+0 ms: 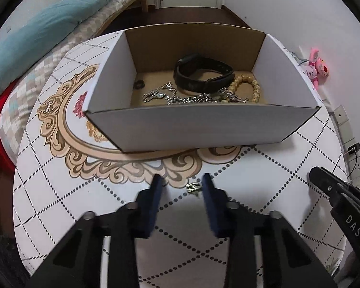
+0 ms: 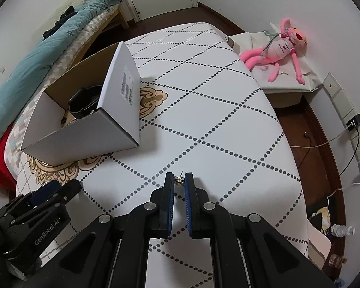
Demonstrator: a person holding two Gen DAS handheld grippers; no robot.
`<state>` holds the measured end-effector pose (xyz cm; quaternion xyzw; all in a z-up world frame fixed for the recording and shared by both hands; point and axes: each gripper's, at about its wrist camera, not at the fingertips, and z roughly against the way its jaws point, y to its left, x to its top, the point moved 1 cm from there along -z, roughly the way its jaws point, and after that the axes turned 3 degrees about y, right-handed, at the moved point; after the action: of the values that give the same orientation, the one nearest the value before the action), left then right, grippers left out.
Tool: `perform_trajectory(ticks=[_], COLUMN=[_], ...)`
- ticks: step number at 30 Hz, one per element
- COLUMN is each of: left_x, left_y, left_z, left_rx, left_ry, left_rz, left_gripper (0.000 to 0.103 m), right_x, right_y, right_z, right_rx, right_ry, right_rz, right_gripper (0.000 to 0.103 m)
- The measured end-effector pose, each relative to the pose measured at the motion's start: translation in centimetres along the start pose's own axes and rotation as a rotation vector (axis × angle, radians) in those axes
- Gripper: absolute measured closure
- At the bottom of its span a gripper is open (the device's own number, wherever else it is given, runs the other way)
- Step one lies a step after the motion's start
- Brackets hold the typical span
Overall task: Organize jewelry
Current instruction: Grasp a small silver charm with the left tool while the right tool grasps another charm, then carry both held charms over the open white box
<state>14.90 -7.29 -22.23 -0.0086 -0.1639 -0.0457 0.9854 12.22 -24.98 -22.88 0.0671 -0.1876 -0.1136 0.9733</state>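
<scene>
Covering the surface [image 2: 228,124] is a white cloth with dotted diamonds; a bed [image 1: 60,24] lies at far left, a pink plush toy [image 2: 280,50] at far right. On the surface's left stands an open cardboard box [image 1: 192,124] holding a black watch [image 1: 204,74], silver chain [image 1: 180,98] and bead bracelet [image 1: 247,86]. The left gripper [image 1: 182,184] is spread open around a small ring [image 1: 194,188]. The right gripper [image 2: 179,180] pinches a small gold earring [image 2: 179,180].
</scene>
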Motion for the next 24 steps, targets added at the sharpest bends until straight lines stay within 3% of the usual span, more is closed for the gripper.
perform_trajectory(ticks=[1,2,11,13,24], left_x=[0.1,0.1,-0.7,-1.0,1.1], left_y=[-0.2,-0.3,0.2,0.3,3.9], left_z=[0.0,0.1,0.4,0.7,7.7], left_rx=[-0.002,-0.005,-0.043,-0.060,-0.216], left_ry=[-0.002,-0.004,-0.002,0.002,-0.080], left_rz=[-0.007,-0.015,-0.006,0.006,0.097], left_gripper=[0.082,0.092,0.093,0.098,0.100], right_x=[0.0,0.0,0.5,0.6,2.3], right_y=[0.0,0.0,0.5,0.8,3.5], right_z=[0.0,0.0,0.9,1.3,5.9], right_rx=[0.000,0.000,0.010,0.016,0.118], right_ry=[0.000,0.000,-0.021,-0.031,-0.109], right_rz=[0.000,0.002,0.005,0.009,0.033], right_gripper=[0.094,0.094,0.094,0.094,0.094])
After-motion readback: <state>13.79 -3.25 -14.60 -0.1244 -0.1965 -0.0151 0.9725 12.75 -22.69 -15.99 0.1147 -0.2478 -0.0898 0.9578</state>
